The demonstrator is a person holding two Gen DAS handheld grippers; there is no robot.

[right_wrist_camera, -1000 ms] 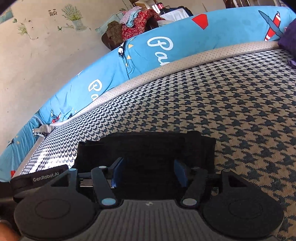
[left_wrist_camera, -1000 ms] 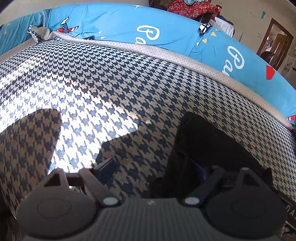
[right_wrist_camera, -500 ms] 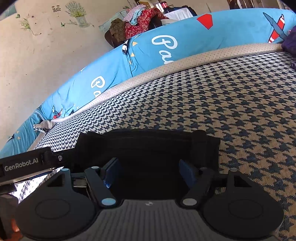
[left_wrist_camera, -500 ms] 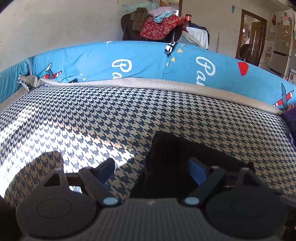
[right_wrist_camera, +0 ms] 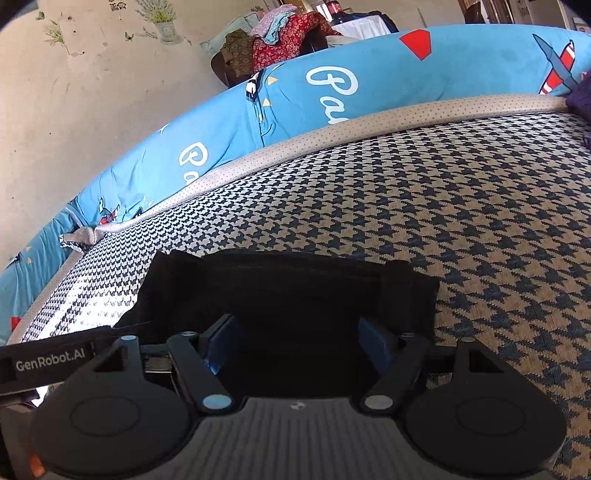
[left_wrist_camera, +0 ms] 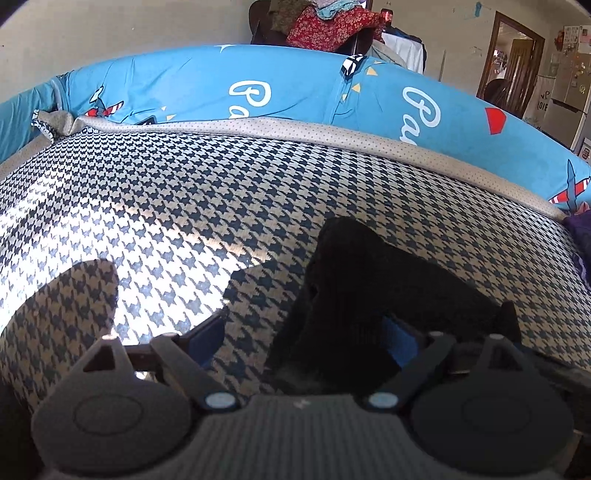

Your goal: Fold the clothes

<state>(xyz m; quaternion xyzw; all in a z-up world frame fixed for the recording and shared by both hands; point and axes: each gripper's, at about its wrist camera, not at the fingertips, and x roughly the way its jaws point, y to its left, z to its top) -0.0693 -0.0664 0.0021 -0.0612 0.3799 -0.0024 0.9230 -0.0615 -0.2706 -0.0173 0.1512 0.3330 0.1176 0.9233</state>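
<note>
Wider-opened left gripper [left_wrist_camera: 303, 332] misses (right-view only) folded black garment's [right_wrist_camera: 288, 291] rectangle — flat.

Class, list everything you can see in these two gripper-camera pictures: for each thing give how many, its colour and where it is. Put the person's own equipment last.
Folded garment: one, black, lying on the houndstooth cover just ahead of both grippers.
Houndstooth cover: one, dark blue and cream, spread over the bed.
Dotted edging: one strip, beige, along the cover's far edge.
Printed bedding: one long roll, bright blue with white lettering and red shapes, behind the edging.
Clothes pile: one heap, red and mixed colours, beyond the bedding by the wall.
Purple cloth: one, at the bed's right edge.
Doorway: one, brown frame, far right.
Left gripper: one, black with blue pads, jaws opening, nothing pinched.
Right gripper: one, black with blue pads, jaws apart over the garment.
</note>
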